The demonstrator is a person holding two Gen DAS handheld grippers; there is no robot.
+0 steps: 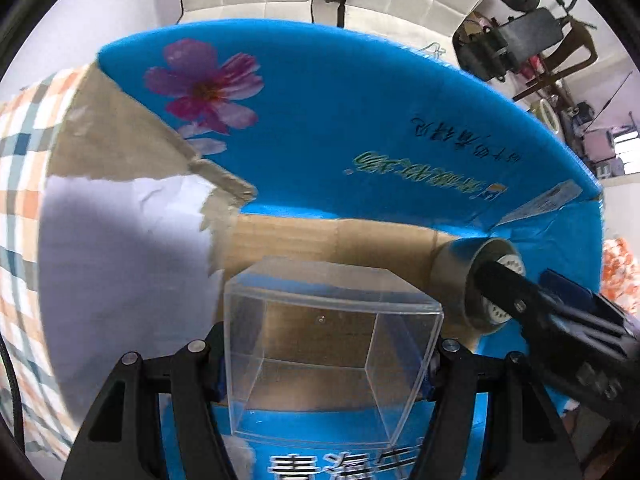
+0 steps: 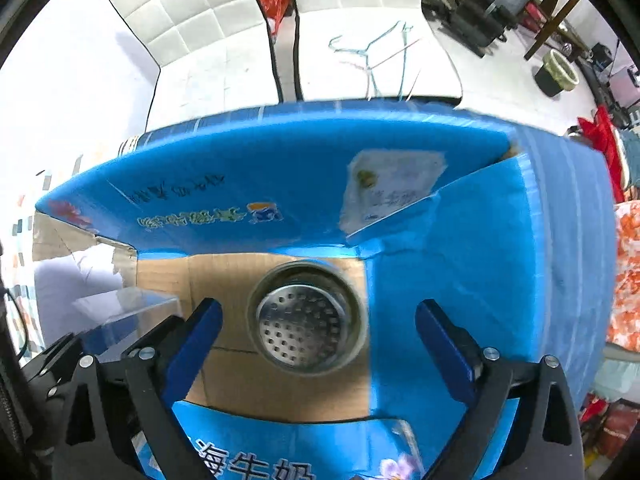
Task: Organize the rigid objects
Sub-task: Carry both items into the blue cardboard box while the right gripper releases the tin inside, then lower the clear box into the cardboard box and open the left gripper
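Observation:
An open blue cardboard box (image 1: 360,120) with a brown floor fills both views; it also shows in the right wrist view (image 2: 480,260). My left gripper (image 1: 328,364) is shut on a clear plastic cube box (image 1: 320,340) and holds it over the box's near edge. A round metal strainer cup (image 2: 308,320) lies on the box floor; it shows at the right in the left wrist view (image 1: 488,280). My right gripper (image 2: 316,344) is open, its blue fingers (image 2: 192,344) on either side of the cup, apart from it. The clear cube shows at its left (image 2: 120,312).
A torn brown flap with white paper (image 1: 120,240) hangs at the box's left. A checked cloth (image 1: 20,200) covers the table. White padded chairs (image 2: 200,20) stand behind the box, and a hanger (image 2: 376,56) lies on one.

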